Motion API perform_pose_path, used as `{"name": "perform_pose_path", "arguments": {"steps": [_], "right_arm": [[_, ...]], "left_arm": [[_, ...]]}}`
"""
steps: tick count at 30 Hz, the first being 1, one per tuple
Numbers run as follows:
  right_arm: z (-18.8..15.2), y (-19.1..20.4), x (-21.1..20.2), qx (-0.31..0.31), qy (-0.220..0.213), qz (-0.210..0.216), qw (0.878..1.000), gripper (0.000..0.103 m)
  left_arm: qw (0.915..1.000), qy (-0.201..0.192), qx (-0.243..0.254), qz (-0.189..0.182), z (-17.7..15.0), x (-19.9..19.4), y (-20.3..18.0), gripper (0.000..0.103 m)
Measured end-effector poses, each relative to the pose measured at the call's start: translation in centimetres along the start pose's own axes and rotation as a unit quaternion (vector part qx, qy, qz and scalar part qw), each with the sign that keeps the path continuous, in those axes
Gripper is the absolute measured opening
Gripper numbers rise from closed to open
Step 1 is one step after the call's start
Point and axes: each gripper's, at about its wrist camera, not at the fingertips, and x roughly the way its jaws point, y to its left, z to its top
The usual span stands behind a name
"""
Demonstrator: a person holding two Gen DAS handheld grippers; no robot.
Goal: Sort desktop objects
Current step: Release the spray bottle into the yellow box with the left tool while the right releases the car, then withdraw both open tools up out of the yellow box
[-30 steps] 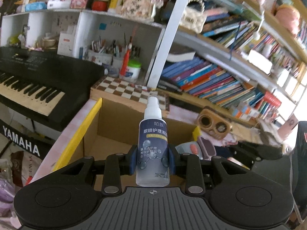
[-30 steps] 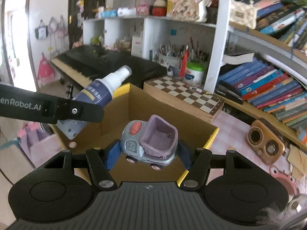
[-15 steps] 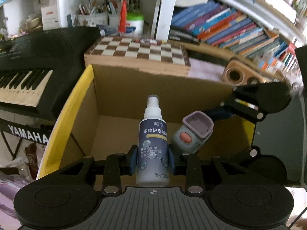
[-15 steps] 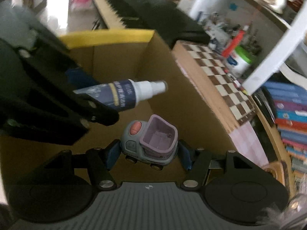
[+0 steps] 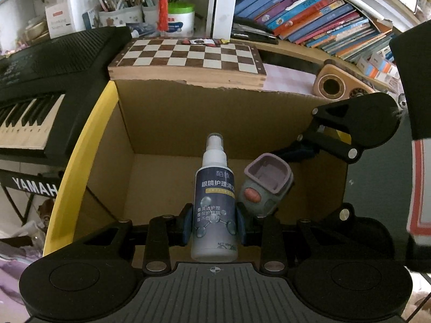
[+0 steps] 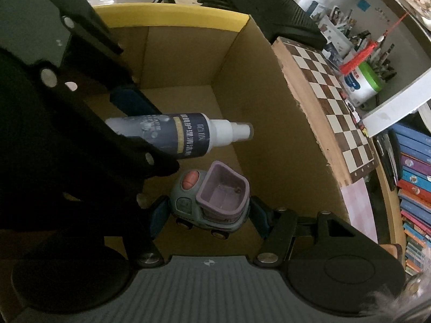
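cardboard box [image 5: 161, 123] floor bare below, chessboard [image 5: 188, 56] behind far wall, keyboard [image 5: 40, 80] beside yellow rim

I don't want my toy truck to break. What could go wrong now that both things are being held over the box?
The spray bottle and the toy truck hang very close together above the cardboard box, so they might bump. If both are let go from this height, they could land hard on the bare bottom, and one may fall on the other. The left gripper and right gripper are crowded, so they might knock each other too.
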Motion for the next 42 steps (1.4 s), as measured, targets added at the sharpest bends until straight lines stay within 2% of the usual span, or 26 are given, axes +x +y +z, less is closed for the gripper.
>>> {"name": "perform_pose_path", "arguments": {"steps": [4,6,7,8,13,17,23,28,34,37,39,42], "right_arm": [[0.1,-0.2,0.0,0.011,-0.007,-0.014,1.000,0.063],[0.0,-0.4,-0.4,0.025,-0.020,-0.023,0.999,0.077],[0.0,-0.5,-0.6,0.033,-0.027,-0.029,0.999,0.079],[-0.1,-0.6,-1.0,0.044,-0.036,-0.034,0.998,0.081],[-0.9,-1.1,-3.1,0.098,-0.075,-0.046,0.991,0.080],[-1.8,-1.0,-5.5,0.143,-0.113,-0.063,0.981,0.080],[-3.2,-0.7,-9.9,0.227,-0.172,-0.089,0.954,0.080],[-4.8,0.7,-13.5,0.268,-0.218,-0.121,0.931,0.080],[-7.7,2.9,-18.0,0.334,-0.263,-0.159,0.891,0.081],[-9.4,4.3,-20.2,0.365,-0.278,-0.195,0.867,0.089],[-10.4,5.4,-21.3,0.375,-0.285,-0.216,0.855,0.089],[-12.0,7.3,-22.6,0.387,-0.287,-0.233,0.845,0.089]], "left_arm": [[0.9996,-0.026,-0.002,0.005,-0.3,-0.6,-0.1,0.032],[0.9985,-0.054,-0.005,0.008,-0.4,-1.4,-0.2,0.037],[0.9978,-0.066,-0.008,0.008,-0.5,-1.9,-0.2,0.043],[0.9969,-0.078,-0.010,0.009,-0.6,-2.4,-0.2,0.045],[0.9906,-0.136,-0.008,0.016,-1.1,-5.5,-0.2,0.055],[0.9844,-0.175,-0.013,0.018,-1.8,-8.1,-0.3,0.062],[0.9755,-0.219,-0.015,0.018,-3.6,-12.0,-1.1,0.069],[0.9681,-0.247,-0.029,0.029,-5.6,-15.0,-1.4,0.085],[0.9578,-0.278,-0.052,0.049,-8.7,-18.5,-1.0,0.089],[0.9540,-0.288,-0.064,0.055,-10.4,-19.8,-0.7,0.092],[0.9536,-0.289,-0.065,0.053,-11.6,-20.5,-0.6,0.093],[0.9548,-0.286,-0.062,0.054,-13.3,-21.3,-0.6,0.093]]}}
